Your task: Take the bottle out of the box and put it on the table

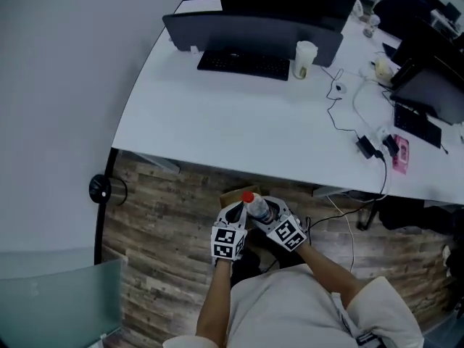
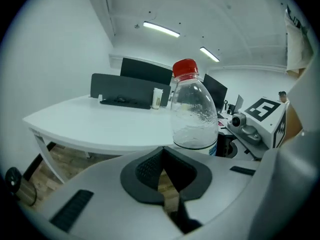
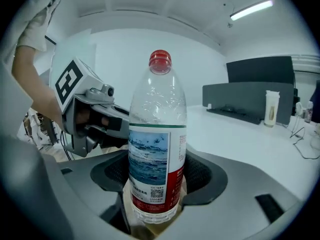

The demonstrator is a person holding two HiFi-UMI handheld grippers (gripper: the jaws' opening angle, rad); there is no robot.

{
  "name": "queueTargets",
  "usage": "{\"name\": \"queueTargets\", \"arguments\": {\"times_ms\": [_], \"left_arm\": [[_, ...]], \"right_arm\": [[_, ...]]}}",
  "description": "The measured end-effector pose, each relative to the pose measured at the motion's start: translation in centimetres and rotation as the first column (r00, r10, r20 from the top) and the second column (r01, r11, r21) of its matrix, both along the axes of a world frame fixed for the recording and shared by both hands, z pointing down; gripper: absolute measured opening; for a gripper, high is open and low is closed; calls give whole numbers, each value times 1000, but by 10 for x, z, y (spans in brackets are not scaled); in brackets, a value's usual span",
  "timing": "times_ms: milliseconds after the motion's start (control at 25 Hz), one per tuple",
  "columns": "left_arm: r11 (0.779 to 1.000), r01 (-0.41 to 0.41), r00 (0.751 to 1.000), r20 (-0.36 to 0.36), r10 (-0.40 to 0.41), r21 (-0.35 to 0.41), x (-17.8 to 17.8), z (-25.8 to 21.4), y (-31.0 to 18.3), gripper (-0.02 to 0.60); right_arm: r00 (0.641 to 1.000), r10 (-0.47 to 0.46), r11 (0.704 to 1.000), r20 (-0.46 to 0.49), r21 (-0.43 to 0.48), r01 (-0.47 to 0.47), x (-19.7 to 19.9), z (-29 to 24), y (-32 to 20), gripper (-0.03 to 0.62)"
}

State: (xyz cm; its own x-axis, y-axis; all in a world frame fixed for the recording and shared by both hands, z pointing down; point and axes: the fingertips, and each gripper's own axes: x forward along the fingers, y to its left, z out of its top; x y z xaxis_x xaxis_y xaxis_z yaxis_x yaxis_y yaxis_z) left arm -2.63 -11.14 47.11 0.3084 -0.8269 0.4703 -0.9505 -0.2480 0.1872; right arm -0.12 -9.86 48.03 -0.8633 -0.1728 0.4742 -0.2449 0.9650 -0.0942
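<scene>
A clear plastic bottle (image 1: 258, 209) with a red cap and a blue-and-red label stands upright between my right gripper's (image 1: 278, 222) pads, held low on its body (image 3: 157, 149). My right gripper (image 3: 156, 194) is shut on it, above the wooden floor, just in front of the white table (image 1: 239, 133). My left gripper (image 1: 231, 217) hangs right beside the bottle's left side, its dark pads (image 2: 150, 171) closed together on nothing; the bottle (image 2: 194, 109) rises just beyond them. A corner of the brown cardboard box (image 1: 233, 193) shows beneath both grippers, mostly hidden.
On the table stand a monitor (image 1: 254, 35), a keyboard (image 1: 243, 64) and a paper cup (image 1: 304, 59), with cables (image 1: 355, 114) and a pink item (image 1: 399, 153) to the right. A grey wall is at the left, with a black round fitting (image 1: 101, 188) low on it.
</scene>
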Motion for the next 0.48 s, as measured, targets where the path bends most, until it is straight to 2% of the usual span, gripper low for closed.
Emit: {"name": "queueTargets", "arguments": {"times_ms": [160,280,480], "left_arm": [[997,-56,998,14,55,53,27,-40,-32,14],[991,-104,994,49,100,83,44,-61,-58,14],[982,-142,988,82,132,127,60,-86,-110,14]], "right_arm": [[999,45,997,28,60,-46,25,-36,-32,310],[997,58,993,50,102,-63,39,-55,-59,310],[994,74,987,76,139,-84,55,-71,-105,310]]}}
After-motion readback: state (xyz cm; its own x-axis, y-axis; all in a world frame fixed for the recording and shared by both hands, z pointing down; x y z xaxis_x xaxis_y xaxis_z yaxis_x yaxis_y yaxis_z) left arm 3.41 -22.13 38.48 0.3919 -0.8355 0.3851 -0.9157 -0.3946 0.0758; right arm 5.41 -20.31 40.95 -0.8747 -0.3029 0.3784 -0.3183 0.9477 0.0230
